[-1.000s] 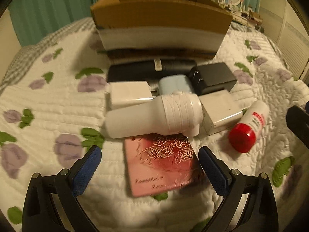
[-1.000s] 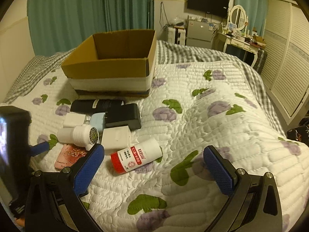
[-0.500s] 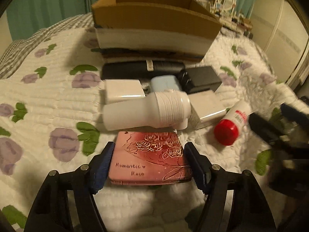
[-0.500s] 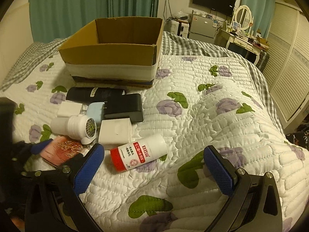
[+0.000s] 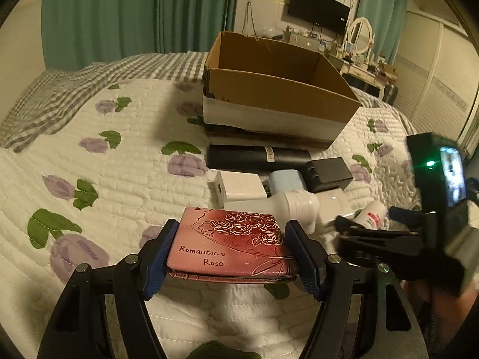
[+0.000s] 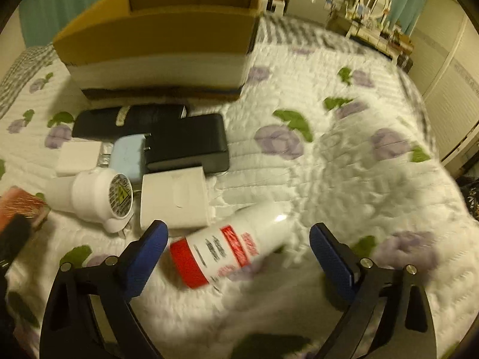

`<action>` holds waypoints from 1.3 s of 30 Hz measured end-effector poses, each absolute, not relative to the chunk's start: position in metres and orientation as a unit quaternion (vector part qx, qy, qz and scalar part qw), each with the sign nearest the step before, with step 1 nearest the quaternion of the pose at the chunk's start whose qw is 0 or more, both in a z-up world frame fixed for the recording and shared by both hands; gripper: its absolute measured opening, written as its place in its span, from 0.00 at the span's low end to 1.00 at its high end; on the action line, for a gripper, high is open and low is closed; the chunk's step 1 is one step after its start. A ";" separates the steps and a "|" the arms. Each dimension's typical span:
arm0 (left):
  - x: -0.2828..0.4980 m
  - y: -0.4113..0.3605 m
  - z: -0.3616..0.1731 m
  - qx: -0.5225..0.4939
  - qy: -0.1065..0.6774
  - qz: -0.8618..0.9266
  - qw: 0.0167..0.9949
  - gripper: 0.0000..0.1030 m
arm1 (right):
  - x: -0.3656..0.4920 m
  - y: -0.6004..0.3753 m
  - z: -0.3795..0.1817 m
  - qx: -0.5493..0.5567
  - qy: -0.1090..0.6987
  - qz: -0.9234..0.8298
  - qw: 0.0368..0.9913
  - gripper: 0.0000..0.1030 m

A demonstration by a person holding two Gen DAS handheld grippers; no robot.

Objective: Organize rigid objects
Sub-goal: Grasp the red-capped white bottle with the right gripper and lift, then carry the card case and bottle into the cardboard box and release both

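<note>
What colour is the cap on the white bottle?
Red; the bottle's cap shows best in the right wrist view.

Ahead of your left fingers [image 5: 161,254], the white bottle [image 5: 281,206] and the white charger [image 5: 239,188] crowd the way to the open cardboard box [image 5: 269,83]; bare bed quilt [image 5: 119,179] lies free to their left. Right fingers [image 6: 332,251]: open quilt to the right, white block [image 6: 173,200] just beyond.

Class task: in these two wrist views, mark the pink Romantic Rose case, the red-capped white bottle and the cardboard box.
Pink Romantic Rose case [image 5: 230,246]: left wrist view, middle of its lid.
Red-capped white bottle [image 6: 239,246]: right wrist view, its label.
Cardboard box [image 5: 278,88]: left wrist view, near brown wall.
</note>
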State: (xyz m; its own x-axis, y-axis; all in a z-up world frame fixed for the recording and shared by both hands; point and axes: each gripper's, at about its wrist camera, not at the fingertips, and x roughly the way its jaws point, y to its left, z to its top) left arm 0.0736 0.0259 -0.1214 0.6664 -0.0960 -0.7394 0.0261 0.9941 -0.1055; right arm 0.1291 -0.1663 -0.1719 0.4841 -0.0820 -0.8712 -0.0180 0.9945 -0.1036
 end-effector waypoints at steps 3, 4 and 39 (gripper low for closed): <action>0.076 0.028 -0.124 -0.047 0.413 -0.035 0.909 0.71 | 0.135 -0.162 -0.180 -0.049 0.513 -0.012 0.857 0.93; 0.075 0.028 -0.125 -0.048 0.413 -0.036 0.909 0.71 | 0.137 -0.162 -0.183 -0.042 0.518 0.001 0.854 0.94; 0.080 0.005 0.005 -0.006 0.299 -0.039 0.953 0.71 | 0.084 -0.144 -0.015 -0.040 0.338 0.153 0.928 0.35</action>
